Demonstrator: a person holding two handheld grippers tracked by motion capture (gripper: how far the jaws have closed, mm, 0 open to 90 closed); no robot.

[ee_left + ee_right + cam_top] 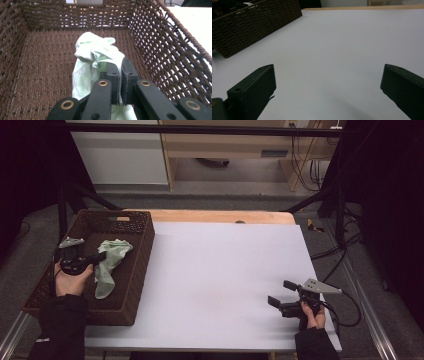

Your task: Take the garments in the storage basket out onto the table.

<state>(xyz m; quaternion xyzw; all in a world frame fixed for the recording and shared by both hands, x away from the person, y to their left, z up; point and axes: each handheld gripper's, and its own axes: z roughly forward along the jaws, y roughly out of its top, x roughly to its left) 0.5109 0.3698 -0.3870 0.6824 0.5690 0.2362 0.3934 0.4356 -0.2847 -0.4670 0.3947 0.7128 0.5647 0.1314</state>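
Observation:
A pale green cloth (111,261) hangs crumpled inside the brown wicker basket (137,270) at the table's left. My left gripper (100,256) reaches over the basket from its left side and is shut on the cloth. In the left gripper view the cloth (95,53) is pinched between the closed black jaws, with my left gripper (119,66) held above the basket (45,70) floor. My right gripper (282,293) rests low over the white table sheet (220,270) at the front right. Its jaws stand wide apart with nothing between them, as my right gripper (327,82) shows.
The basket wall (254,25) lies far off to the left in the right gripper view. A wooden table edge (220,216) runs along the back of the sheet. Black frame bars and cables stand beyond the table on both sides.

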